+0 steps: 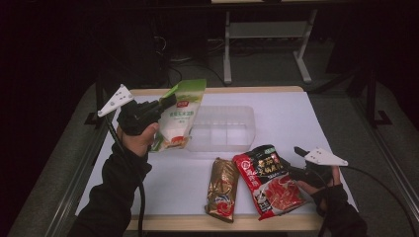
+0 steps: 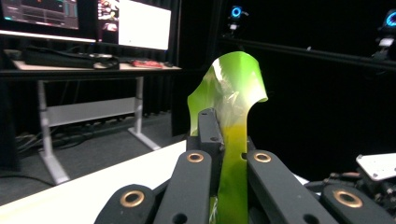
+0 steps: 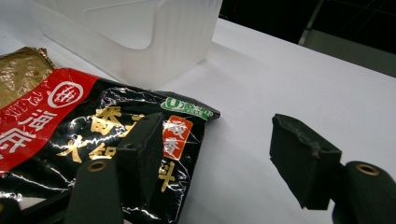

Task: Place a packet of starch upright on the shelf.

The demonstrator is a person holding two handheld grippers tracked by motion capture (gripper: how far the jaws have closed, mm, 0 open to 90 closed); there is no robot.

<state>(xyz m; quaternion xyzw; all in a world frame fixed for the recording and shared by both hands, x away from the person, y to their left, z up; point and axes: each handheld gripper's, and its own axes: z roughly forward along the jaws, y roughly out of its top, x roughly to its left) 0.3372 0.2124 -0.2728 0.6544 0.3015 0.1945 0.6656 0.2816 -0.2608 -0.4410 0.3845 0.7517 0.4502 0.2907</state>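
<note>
The left gripper (image 1: 168,102) is clamped tight on the top edge of a green-and-white plastic pouch (image 1: 179,116), held clear of the white tabletop (image 1: 296,123); the pouch hangs below its jaws, just beside a clear plastic bin (image 1: 222,129). The right gripper (image 1: 292,170) rests low with its jaws standing wide, nothing pressed between them; one jaw lies over the corner of a red-and-black foil packet (image 1: 267,180), beside which lies a gold foil packet (image 1: 222,190).
</note>
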